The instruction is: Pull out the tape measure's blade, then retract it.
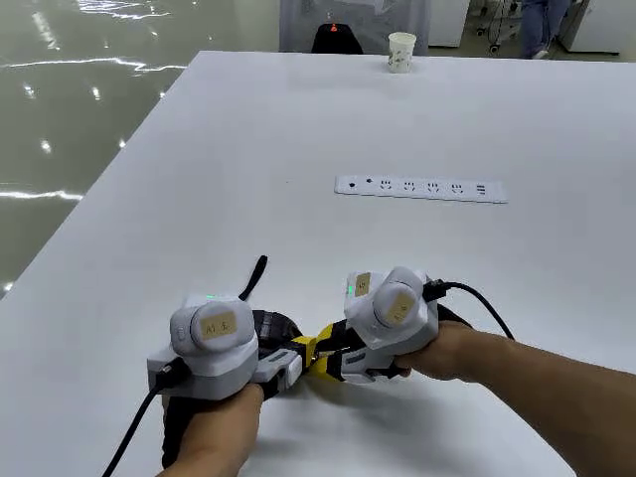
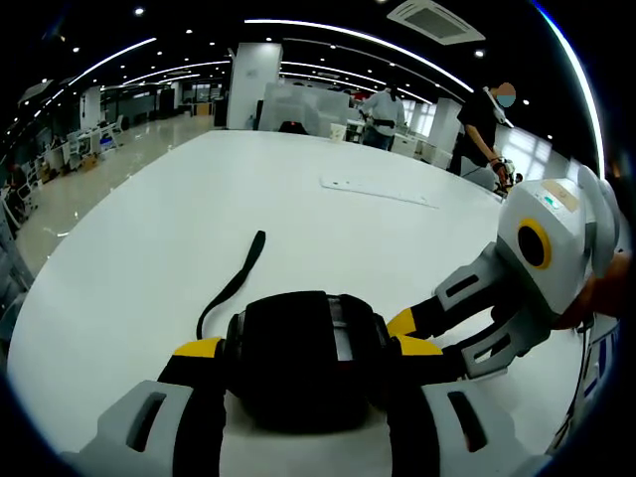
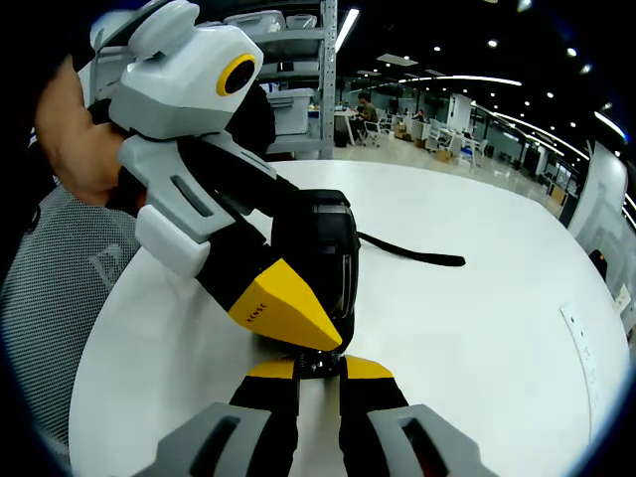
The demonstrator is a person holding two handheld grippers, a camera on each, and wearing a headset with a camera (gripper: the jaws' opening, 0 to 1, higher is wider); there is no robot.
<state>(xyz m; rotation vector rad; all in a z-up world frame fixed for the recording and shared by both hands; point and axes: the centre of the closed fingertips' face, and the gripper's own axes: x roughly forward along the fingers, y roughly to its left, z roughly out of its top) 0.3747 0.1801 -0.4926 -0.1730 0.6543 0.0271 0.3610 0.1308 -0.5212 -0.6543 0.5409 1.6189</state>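
A black tape measure rests on the white table, and my left gripper is shut on its body, one yellow-tipped finger on each side. Its black wrist strap trails away across the table. In the right gripper view the tape measure stands just ahead of my right gripper, whose jaws are shut on the small dark blade tip at the case's mouth. Almost no blade is out. In the head view the left gripper and right gripper meet near the table's front edge.
A white power strip lies mid-table beyond the grippers. A paper cup stands at the far edge, with a dark chair behind it. The table's left edge drops to a shiny floor. A person stands far off.
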